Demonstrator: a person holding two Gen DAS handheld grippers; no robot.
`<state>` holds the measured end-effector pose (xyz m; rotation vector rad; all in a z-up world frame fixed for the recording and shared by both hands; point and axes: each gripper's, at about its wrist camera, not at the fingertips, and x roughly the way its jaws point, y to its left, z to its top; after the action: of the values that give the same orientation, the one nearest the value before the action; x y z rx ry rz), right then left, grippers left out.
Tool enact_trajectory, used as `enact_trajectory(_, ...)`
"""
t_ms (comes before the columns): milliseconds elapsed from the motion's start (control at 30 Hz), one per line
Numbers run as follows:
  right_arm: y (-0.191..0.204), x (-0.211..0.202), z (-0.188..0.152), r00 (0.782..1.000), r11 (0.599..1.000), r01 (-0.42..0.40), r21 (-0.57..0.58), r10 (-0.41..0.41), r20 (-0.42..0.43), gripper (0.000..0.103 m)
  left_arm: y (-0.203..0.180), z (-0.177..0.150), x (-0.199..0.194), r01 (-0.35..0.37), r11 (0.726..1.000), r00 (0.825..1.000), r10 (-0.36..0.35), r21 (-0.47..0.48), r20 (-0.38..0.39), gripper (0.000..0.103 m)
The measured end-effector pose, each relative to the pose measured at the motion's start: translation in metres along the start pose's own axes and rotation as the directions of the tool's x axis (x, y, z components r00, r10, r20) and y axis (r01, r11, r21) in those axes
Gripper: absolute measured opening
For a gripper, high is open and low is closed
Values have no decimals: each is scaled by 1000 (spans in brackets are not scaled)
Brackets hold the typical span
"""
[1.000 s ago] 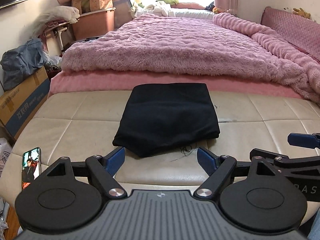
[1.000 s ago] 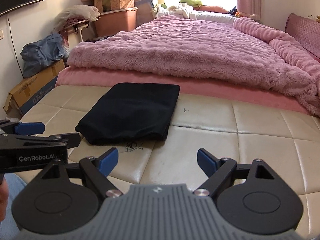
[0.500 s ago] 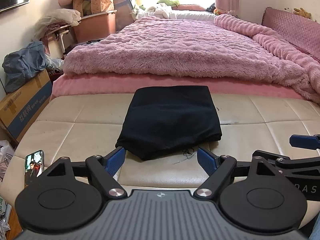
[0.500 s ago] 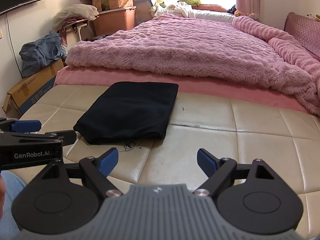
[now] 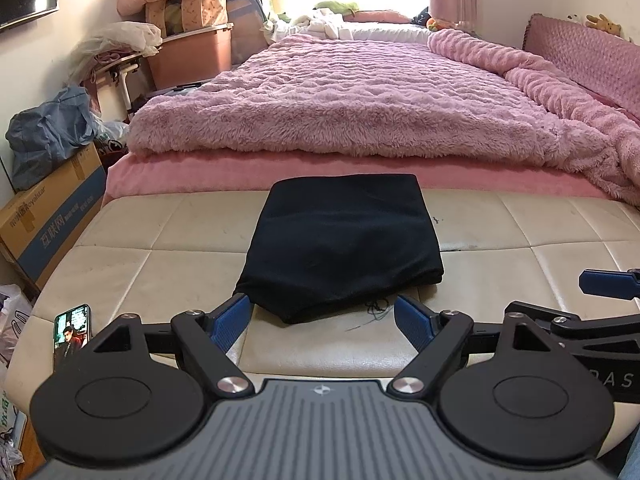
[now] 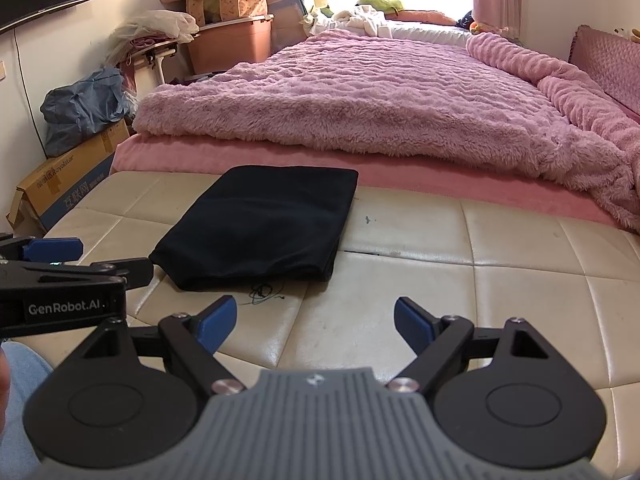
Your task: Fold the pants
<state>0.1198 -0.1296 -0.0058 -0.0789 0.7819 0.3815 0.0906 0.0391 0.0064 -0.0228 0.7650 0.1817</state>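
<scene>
Left wrist view, left to right.

- Cardboard box (image 5: 48,216): at 9 o'clock, on the floor beside the bench, blue printed panel; a grey-blue bag (image 5: 48,136) sits on top of it.
- Phone (image 5: 71,332): at 8 o'clock, lying near the bench's left edge, screen lit.
- Bench (image 5: 160,264): cream padded surface with stitched panels, running across the middle of the view.
- Left gripper (image 5: 322,322): at 6 o'clock, blue-tipped fingers spread wide, holding nothing, just short of the pants' near edge.
- Pants (image 5: 344,240): centre, black, folded into a compact rectangle lying flat on the bench; far edge close to the pink mattress (image 5: 200,176). A loose dark thread (image 5: 376,308) lies on the bench at the near edge.
- Fluffy pink blanket (image 5: 360,112): at 12 o'clock, spread over the bed behind the bench.
- Right gripper (image 5: 608,284): at 3 o'clock, only one blue finger and black linkage in frame.

Right wrist view, left to right.

- Left gripper (image 6: 52,250): at 9 o'clock, side-on, body lettered "GenRobot.AI".
- Pants (image 6: 264,220): at 10 o'clock, same folded black rectangle, well left of this gripper's line.
- Right gripper (image 6: 316,322): at 6 o'clock, fingers spread apart and empty, over bare bench (image 6: 500,264).
</scene>
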Motion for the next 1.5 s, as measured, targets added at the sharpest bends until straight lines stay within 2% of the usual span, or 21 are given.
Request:
enact_trajectory(1067, -4, -9, -1, 1000, 1000, -3, 16, 2, 20, 82, 1, 6, -8, -18, 999, 999, 17, 31, 29, 96)
enact_trajectory(1500, -2, -10, -2, 1000, 1000, -2, 10, 2, 19, 82, 1, 7, -13, -54, 997, 996, 51, 48, 71, 95)
